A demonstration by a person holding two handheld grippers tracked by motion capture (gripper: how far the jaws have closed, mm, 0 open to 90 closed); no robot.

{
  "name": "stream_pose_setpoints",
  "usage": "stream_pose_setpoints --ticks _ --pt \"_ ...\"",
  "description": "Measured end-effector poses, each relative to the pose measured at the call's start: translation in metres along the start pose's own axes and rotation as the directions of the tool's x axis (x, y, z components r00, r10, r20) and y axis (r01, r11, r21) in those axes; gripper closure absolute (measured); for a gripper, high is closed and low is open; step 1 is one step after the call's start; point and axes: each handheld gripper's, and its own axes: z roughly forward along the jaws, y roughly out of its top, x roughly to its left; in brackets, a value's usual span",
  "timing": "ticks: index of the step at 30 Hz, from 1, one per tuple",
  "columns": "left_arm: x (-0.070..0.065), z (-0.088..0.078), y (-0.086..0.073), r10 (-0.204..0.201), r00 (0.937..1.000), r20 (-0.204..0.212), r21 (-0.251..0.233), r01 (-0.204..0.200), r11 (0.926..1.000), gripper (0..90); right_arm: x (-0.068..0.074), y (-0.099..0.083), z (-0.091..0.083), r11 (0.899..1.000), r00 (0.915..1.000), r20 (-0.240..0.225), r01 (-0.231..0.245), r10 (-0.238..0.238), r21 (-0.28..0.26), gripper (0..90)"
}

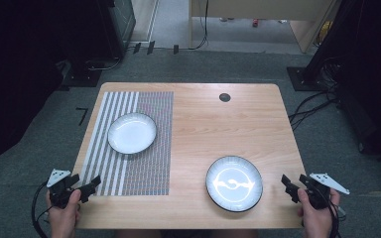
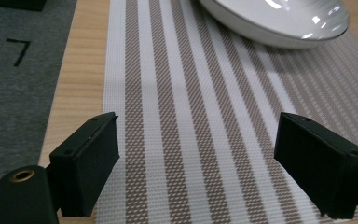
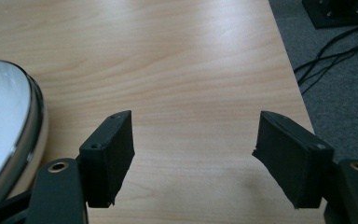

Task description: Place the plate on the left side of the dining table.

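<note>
From the high view, two round white glazed ceramic plates with dark rims sit on the pale wooden tabletop (image 1: 198, 144): the far plate (image 1: 132, 133) rests on the striped woven placemat (image 1: 144, 163), and the near plate (image 1: 234, 183) lies on bare wood to the placemat's right. Both look stiff, slick and breakable, so the thin raised rim seems the place to pinch. The left gripper (image 1: 90, 187) hovers at the placemat's near corner, the right gripper (image 1: 291, 187) just right of the near plate.

In the left gripper view, the fingers (image 2: 91, 163) stand spread over the placemat, empty.

In the right gripper view, the fingers (image 3: 109, 156) are likewise spread, holding nothing, beside the near plate's rim.
</note>
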Motion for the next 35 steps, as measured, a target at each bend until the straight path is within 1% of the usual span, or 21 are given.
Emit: stream_pose_setpoints --ticks 1,4,6,9,11,13,15,17,19,23,25,26,32,35 --pt "0.0 0.001 -0.002 0.01 0.9999 -0.007 0.006 -0.01 0.9999 13.8 -0.001 -0.002 0.001 1.0 1.0 0.003 0.001 -0.001 0.006 27.2" --pt "-0.001 0.002 -0.004 0.016 0.9997 -0.017 0.009 -0.015 0.9998 13.8 -0.001 -0.006 0.006 0.999 0.9995 0.021 0.023 -0.023 0.023 26.7" --pt "-0.001 0.002 -0.004 0.015 0.9997 -0.02 0.004 -0.014 0.9999 13.8 0.0 -0.009 0.009 0.999 0.9991 0.032 0.027 -0.028 0.033 26.5" --pt "-0.002 0.003 -0.007 0.016 0.9996 -0.021 0.015 -0.016 0.9998 13.8 0.001 -0.012 0.013 0.998 0.998 0.042 0.046 -0.048 0.053 25.9" --pt "-0.003 0.004 -0.008 0.02 0.9995 -0.023 0.025 -0.019 0.9995 13.8 0.002 -0.013 0.014 0.997 0.9971 0.048 0.057 -0.059 0.056 25.6" --pt "-0.004 0.004 -0.009 0.027 0.9992 -0.028 0.033 -0.026 0.9991 13.8 0.003 -0.013 0.014 0.997 0.997 0.049 0.056 -0.059 0.057 25.3" --pt "-0.006 0.005 -0.01 0.044 0.9983 -0.038 0.041 -0.043 0.9983 13.8 0.004 -0.013 0.014 0.996 0.9959 0.057 0.067 -0.07 0.061 25.1" --pt "-0.009 0.006 -0.011 0.065 0.9964 -0.054 0.053 -0.062 0.9967 13.8 0.007 -0.014 0.015 0.993 0.9925 0.075 0.092 -0.097 0.071 24.0" --pt "-0.011 0.007 -0.011 0.083 0.9946 -0.062 0.064 -0.079 0.9948 13.8 0.012 -0.014 0.017 0.987 0.9852 0.096 0.133 -0.142 0.09 21.7" --pt "-0.015 0.009 -0.013 0.118 0.9889 -0.09 0.081 -0.111 0.9905 13.7 0.014 -0.014 0.018 0.987 0.9848 0.101 0.132 -0.141 0.092 20.9" --pt "-0.018 0.01 -0.014 0.147 0.9832 -0.108 0.088 -0.138 0.9866 13.8 0.014 -0.014 0.018 0.987 0.9847 0.1 0.133 -0.143 0.093 20.6" --pt "-0.019 0.011 -0.014 0.157 0.9809 -0.115 0.083 -0.148 0.9855 13.6 0.014 -0.014 0.018 0.987 0.9847 0.1 0.133 -0.143 0.093 20.6" --pt "-0.018 0.011 -0.017 0.163 0.9814 -0.101 0.055 -0.158 0.9858 13.4 0.014 -0.014 0.018 0.986 0.9846 0.098 0.136 -0.145 0.094 19.9" --pt "-0.018 0.011 -0.017 0.163 0.9816 -0.1 0.055 -0.158 0.986 13.4 0.014 -0.014 0.018 0.986 0.9845 0.097 0.137 -0.146 0.094 19.7"
